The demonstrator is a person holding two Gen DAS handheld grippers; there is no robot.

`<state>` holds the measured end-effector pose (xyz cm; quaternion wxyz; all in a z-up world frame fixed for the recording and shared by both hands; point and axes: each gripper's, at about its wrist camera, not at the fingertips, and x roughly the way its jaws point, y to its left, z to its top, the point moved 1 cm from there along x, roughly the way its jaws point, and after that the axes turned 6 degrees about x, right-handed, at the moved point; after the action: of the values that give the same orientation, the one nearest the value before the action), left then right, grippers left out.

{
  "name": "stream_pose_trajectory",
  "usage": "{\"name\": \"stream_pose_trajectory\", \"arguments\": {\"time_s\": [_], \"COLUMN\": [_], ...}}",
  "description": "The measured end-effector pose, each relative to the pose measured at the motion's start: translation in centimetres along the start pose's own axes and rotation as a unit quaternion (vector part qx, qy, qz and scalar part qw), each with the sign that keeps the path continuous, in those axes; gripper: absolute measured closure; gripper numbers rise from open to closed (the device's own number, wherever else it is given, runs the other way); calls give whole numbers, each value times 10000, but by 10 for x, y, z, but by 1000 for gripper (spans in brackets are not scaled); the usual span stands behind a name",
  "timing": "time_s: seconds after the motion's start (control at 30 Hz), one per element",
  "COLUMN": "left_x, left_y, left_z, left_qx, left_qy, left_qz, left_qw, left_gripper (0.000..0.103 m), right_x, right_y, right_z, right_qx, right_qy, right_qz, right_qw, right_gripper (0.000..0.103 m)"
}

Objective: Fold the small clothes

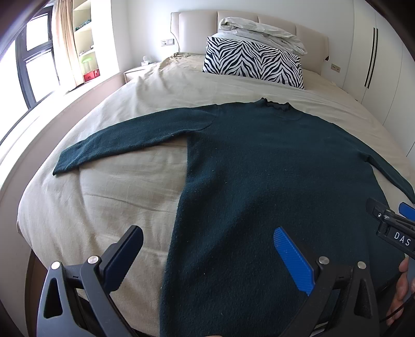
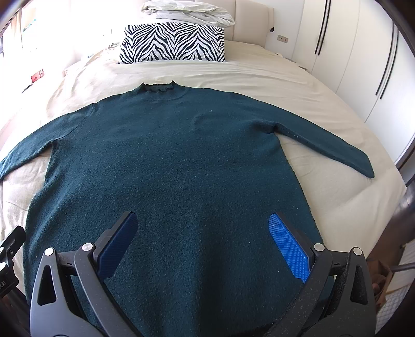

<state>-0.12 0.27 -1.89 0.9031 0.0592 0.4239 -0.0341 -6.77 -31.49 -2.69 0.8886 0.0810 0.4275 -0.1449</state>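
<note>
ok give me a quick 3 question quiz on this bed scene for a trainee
1. True or false: the sweater is already folded in half.
2. What lies on the zebra pillow? A) white bedding B) a book C) a towel rack
3. Are the left gripper and right gripper open or shut?

Key: 1 false, it lies flat with both sleeves spread. 2 A. 3 both open, holding nothing.

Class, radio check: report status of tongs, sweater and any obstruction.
Left tongs open, right tongs open, both empty. Teal sweater flat on bed, sleeves spread, unfolded. Nothing in the way.
</note>
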Motion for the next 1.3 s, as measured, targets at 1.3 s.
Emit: {"name": "stream_pose_trajectory", "arguments": {"time_s": [1.3], "left_x": [-3], "left_y": [5], "left_z": [-2], "left_qx": [-39], "left_qy": [26], "left_qz": [-21], "left_qw": [10000], "left_gripper": [0], "right_x": [-1], "right_y": [8], "right_z": [-2], "right_qx": [-130], "right_qy": [-11], "right_qz": [-23], "right_qw": [9999], "right_gripper": [0]}}
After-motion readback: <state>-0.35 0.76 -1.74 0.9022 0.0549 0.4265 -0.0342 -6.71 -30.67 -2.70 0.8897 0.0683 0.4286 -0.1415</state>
